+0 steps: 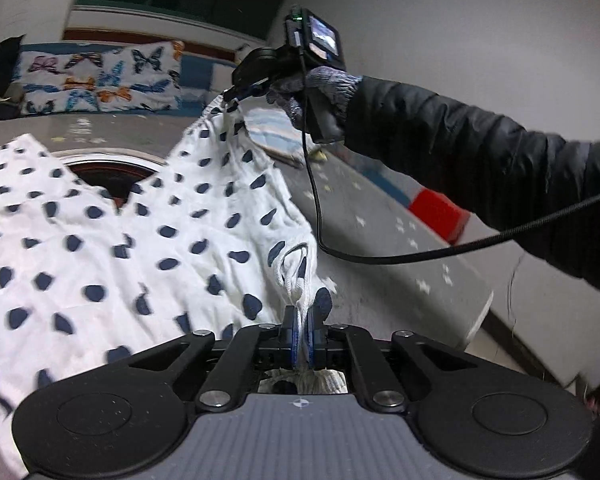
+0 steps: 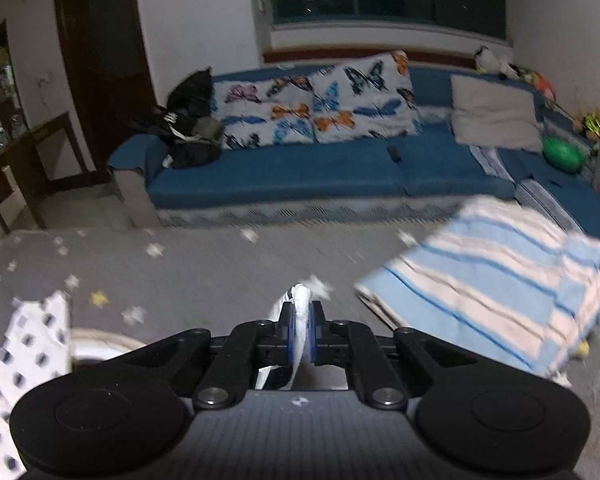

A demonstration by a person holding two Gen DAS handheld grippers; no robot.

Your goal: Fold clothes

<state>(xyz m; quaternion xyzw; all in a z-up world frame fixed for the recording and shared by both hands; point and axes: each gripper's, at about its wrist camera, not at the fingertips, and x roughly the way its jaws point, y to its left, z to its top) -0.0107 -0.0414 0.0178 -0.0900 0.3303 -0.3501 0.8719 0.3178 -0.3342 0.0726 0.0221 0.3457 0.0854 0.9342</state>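
Grey star-printed cloth (image 2: 204,276) covers the work surface, with a blue sofa (image 2: 300,172) along the far wall. Nearest the lens, the left gripper (image 1: 302,320) has its jaws pinched tight on a bunched corner of the white garment with navy dots (image 1: 140,240). From that pinch the fabric runs forward and up to the right gripper (image 1: 234,96), which clamps another corner in the air, held by a gloved hand (image 1: 320,92) in a dark sleeve (image 1: 480,164). To the left of the left claw the garment sags in soft wrinkles over the surface.

Only the right wrist view shows the folded blue-and-white striped cloth (image 2: 500,288) lying ahead and to the right of the right claw, and the butterfly-print cushions (image 2: 320,104) on the sofa in full. There the right claw's own jaws are narrow on a white twist of fabric, with a dotted edge far to its left.
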